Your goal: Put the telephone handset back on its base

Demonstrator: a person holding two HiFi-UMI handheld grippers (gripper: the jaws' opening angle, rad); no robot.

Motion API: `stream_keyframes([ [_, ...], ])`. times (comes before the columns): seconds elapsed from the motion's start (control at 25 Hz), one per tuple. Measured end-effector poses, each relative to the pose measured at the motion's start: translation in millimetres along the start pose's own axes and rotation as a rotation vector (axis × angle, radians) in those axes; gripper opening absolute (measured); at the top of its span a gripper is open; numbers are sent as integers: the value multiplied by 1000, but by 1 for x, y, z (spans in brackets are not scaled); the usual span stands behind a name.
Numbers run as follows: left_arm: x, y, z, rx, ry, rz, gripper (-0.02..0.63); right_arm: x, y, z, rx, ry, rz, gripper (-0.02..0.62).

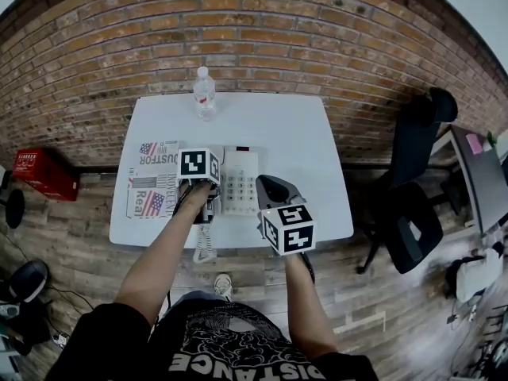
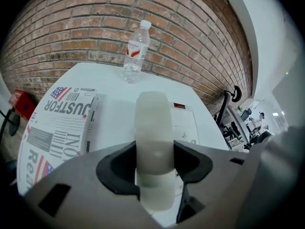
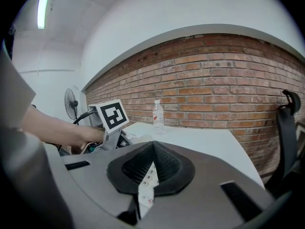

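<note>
My left gripper (image 2: 153, 163) is shut on the white handset (image 2: 153, 128), which runs lengthwise between the jaws and points towards the wall. The white telephone base (image 2: 187, 124) lies just right of it on the table. In the head view the left gripper (image 1: 199, 173) is at the left edge of the base (image 1: 240, 182), and its marker cube hides the handset. A coiled white cord (image 1: 205, 246) hangs off the table's front edge. My right gripper (image 1: 271, 187) hovers at the base's right side. Its jaws (image 3: 153, 151) are shut with nothing in them, and keypad buttons show through the slit below.
A folded newspaper (image 1: 151, 179) lies on the left of the white table (image 1: 302, 141). A water bottle (image 1: 205, 94) stands at the back by the brick wall. A black office chair (image 1: 413, 205) and a desk stand to the right, a red crate (image 1: 44, 173) to the left.
</note>
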State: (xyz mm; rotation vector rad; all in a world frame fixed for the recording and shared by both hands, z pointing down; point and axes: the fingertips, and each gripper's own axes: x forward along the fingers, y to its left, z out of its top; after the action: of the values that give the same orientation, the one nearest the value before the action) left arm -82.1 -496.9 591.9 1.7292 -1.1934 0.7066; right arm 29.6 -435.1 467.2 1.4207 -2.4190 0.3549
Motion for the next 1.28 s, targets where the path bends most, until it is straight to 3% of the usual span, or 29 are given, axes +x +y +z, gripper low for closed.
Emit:
stream_keyframes([
  [0.32, 5, 1, 1, 25, 44, 46, 219, 0, -4, -1, 12, 2, -5, 0],
  [0.88, 3, -6, -1, 84, 62, -10, 236, -4, -3, -6, 24, 7, 2, 0],
  [1.28, -10, -4, 1, 110, 19, -8, 238, -16, -1, -8, 22, 7, 4, 0],
])
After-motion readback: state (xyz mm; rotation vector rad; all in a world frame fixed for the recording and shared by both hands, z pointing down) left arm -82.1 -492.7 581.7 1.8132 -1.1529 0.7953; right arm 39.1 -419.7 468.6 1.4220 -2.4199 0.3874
